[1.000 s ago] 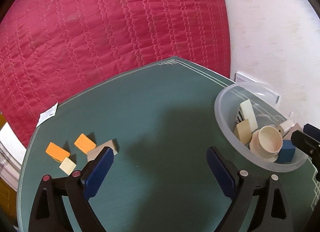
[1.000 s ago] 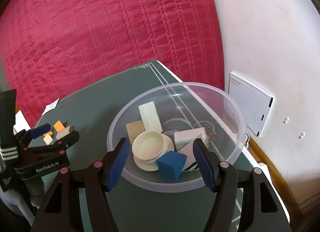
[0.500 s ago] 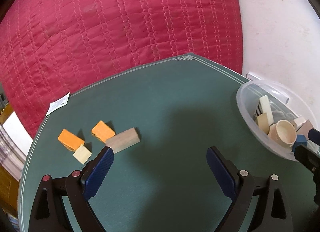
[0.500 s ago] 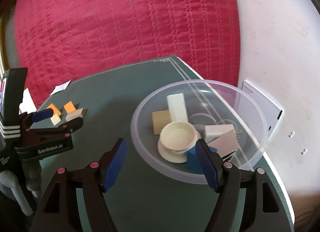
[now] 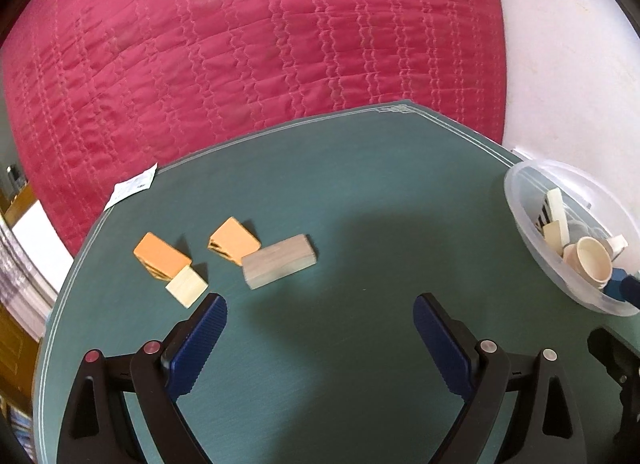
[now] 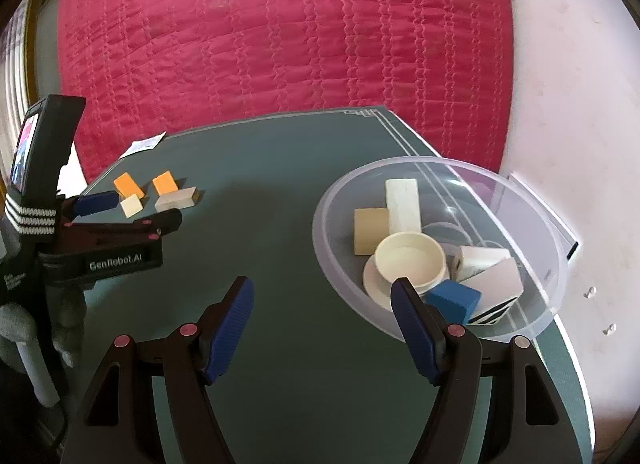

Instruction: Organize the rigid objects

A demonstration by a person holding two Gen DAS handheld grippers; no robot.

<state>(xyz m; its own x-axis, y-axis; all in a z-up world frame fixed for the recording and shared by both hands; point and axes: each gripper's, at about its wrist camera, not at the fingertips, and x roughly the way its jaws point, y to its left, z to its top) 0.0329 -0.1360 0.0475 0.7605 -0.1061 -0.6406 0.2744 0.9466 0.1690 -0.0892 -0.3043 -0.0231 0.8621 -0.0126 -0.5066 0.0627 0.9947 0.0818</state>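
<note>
my left gripper (image 5: 320, 316) is spread wide with nothing between its blue pads (image 5: 200, 340), hanging over the green table (image 5: 360, 192). just ahead of its left finger lie four loose blocks: a cream cube (image 5: 186, 286) nearest the pad, an orange block (image 5: 161, 256) touching the cube's far side, a second orange block (image 5: 234, 241) a little to the right, and a grey block (image 5: 279, 266) whose left end touches that second orange one. all four lie flat on the table. a white paper slip (image 5: 134, 186) sits at the table's far left edge, against the red quilt (image 5: 260, 44).

my right gripper (image 6: 322, 300) is also released and holds nothing. its right finger stands in front of the near rim of the clear bowl (image 6: 520, 192), its left finger over bare table. in the bowl i see a round cream cup (image 6: 412, 258) on a cream disc, a tan block (image 6: 370, 230), a long white block (image 6: 403, 204) leaning beside it, a blue block (image 6: 454, 298) at the near side, and white pieces to the right, one with black stripes. i cannot tell how many pieces lie under them.

from the right wrist view the left gripper (image 6: 124, 210) shows side-on, near the loose blocks, well apart from the bowl.
</note>
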